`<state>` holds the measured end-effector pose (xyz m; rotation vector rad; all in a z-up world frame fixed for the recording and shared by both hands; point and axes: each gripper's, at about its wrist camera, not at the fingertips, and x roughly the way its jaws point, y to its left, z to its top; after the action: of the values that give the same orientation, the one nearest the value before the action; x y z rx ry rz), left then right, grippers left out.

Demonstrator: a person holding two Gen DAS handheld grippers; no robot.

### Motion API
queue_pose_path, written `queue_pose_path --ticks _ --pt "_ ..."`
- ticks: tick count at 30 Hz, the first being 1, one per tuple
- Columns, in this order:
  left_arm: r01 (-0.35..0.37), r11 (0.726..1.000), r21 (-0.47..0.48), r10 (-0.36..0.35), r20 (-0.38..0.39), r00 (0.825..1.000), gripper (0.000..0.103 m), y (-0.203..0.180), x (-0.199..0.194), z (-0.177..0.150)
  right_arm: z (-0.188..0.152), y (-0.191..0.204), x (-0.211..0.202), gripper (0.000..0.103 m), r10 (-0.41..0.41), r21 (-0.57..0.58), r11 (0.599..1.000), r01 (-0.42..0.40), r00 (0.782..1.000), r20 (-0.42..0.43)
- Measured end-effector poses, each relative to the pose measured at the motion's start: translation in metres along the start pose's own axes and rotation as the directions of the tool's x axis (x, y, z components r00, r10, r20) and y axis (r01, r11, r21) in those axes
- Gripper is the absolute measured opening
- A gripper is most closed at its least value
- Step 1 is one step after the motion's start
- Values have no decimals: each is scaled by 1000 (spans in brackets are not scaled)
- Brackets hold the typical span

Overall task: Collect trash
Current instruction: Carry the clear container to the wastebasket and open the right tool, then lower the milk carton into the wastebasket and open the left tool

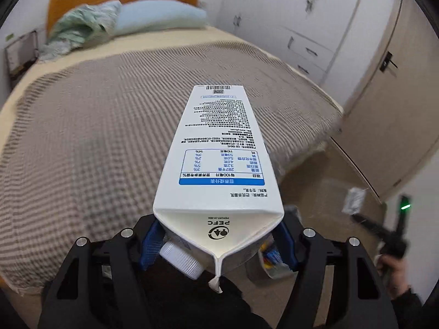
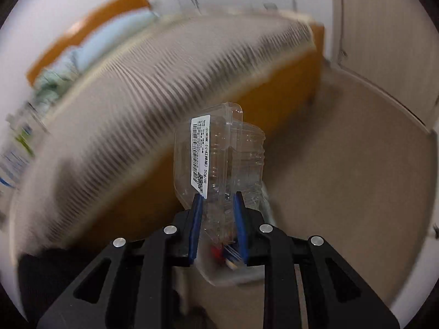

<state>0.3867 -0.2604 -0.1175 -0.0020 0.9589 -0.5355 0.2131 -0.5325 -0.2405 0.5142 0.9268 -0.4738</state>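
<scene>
My left gripper (image 1: 216, 242) is shut on a white milk carton (image 1: 216, 153) with a white screw cap (image 1: 181, 259), held by its gabled top above the foot of the bed. My right gripper (image 2: 218, 224) is shut on a clear plastic clamshell box (image 2: 219, 159) with a white barcode label, held over the floor beside the bed. The right gripper and its box also show blurred at the right edge of the left wrist view (image 1: 356, 200). Below both grippers is a translucent bin (image 2: 227, 271) with coloured scraps inside, also seen in the left wrist view (image 1: 271, 266).
The bed (image 1: 109, 115) with a grey-brown waffle blanket, pillows and a wooden headboard fills the left. Its wooden side board (image 2: 274, 101) faces the tan floor (image 2: 343, 170). White wardrobe drawers (image 1: 307, 49) and a door (image 1: 389, 96) stand to the right.
</scene>
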Motion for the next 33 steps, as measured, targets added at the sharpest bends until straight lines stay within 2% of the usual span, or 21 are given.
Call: queue_pose_path --ticks 3,6,9,11,13,14,15,16,17,18,22,24,26,30,33 --pt "4 1000 20 -3 -39 999 67 -16 10 -5 -16 -2 58 23 -18 -21 1000 16 995 -101" --pt "-43 996 74 47 -55 997 67 -30 16 -7 -20 18 123 23 -69 -129 991 47 982 -174" --pt "-60 993 99 67 -71 995 67 -44 24 -6 -22 41 194 23 -136 -243 968 68 953 -272" --pt "-63 993 103 71 -85 994 67 -50 29 -5 -25 55 237 24 -195 -312 945 95 931 -307" --pt "-67 991 114 79 -103 992 67 -56 37 -4 -27 64 270 25 -223 -352 932 87 903 -368" --pt "-66 990 122 80 -113 990 67 -60 43 -4 -23 71 277 29 -225 -353 931 90 905 -361" --pt "-66 989 130 82 -119 990 67 -68 51 -1 -18 73 276 36 -193 -339 938 71 920 -341" --pt "-65 988 143 83 -125 989 67 -72 55 0 -10 71 271 45 -117 -301 953 12 935 -334" --pt "-64 986 157 85 -129 988 67 -77 58 -1 -3 67 263 62 -49 -257 966 -37 945 -323" --pt "-59 983 174 83 -134 988 67 -84 62 -2 3 61 255 68 -14 -224 973 -58 952 -305" --pt "-7 978 207 45 -176 983 67 -107 82 -9 23 18 213 69 59 -77 994 -75 978 -199" --pt "10 973 231 32 -180 983 67 -118 86 -14 22 -12 192 69 70 23 997 -67 984 -164" --pt "45 974 223 2 -208 978 67 -123 90 -19 6 -39 178 69 78 124 991 -56 981 -180" --pt "96 970 222 -39 -247 968 67 -138 97 -31 -35 -73 180 69 40 204 979 15 964 -264" --pt "144 966 214 -78 -289 954 67 -149 103 -40 -56 -86 192 69 49 259 965 38 947 -318"
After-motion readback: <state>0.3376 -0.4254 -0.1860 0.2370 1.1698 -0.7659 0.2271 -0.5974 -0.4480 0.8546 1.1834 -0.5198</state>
